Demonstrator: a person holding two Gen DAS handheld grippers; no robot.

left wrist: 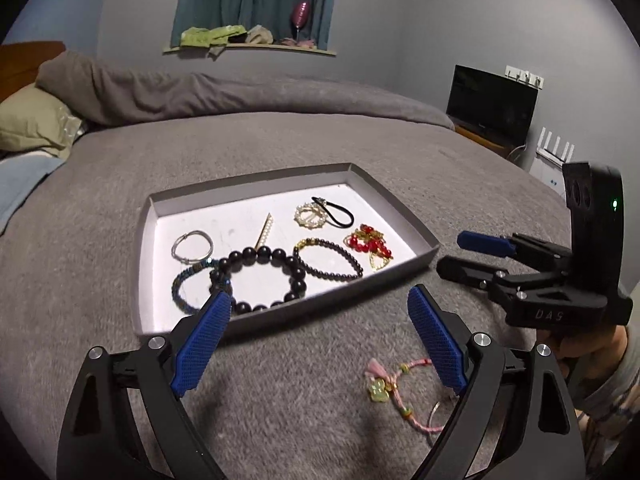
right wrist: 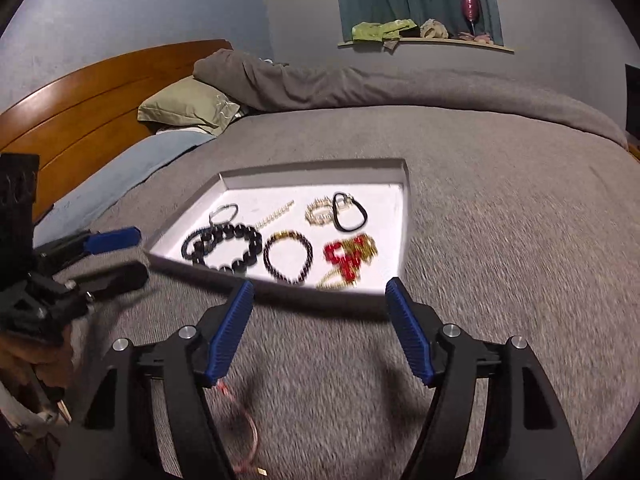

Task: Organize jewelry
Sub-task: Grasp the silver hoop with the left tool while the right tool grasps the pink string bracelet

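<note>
A shallow grey tray (left wrist: 424, 236) (right wrist: 405, 216) with a white floor lies on the grey bed. In it are a large black bead bracelet (left wrist: 296, 268) (right wrist: 248, 240), a small dark bead bracelet (left wrist: 340, 256) (right wrist: 308, 256), red and gold beads (left wrist: 370, 242) (right wrist: 346, 258), a pearl ring with a black hair tie (left wrist: 310, 216), a silver ring (left wrist: 192, 246) and a gold pin (left wrist: 264, 232). A pink cord bracelet (left wrist: 400, 388) (right wrist: 244, 432) lies on the blanket in front of the tray. My left gripper (left wrist: 320, 340) is open above the blanket. My right gripper (right wrist: 320, 328) is open and empty, and also shows in the left view (left wrist: 460, 256).
The grey blanket (left wrist: 300, 140) covers the bed. A green pillow (right wrist: 188, 108) and a wooden headboard (right wrist: 80, 100) are at the far left. A dark screen (left wrist: 492, 100) and a white router stand beside the bed at the right.
</note>
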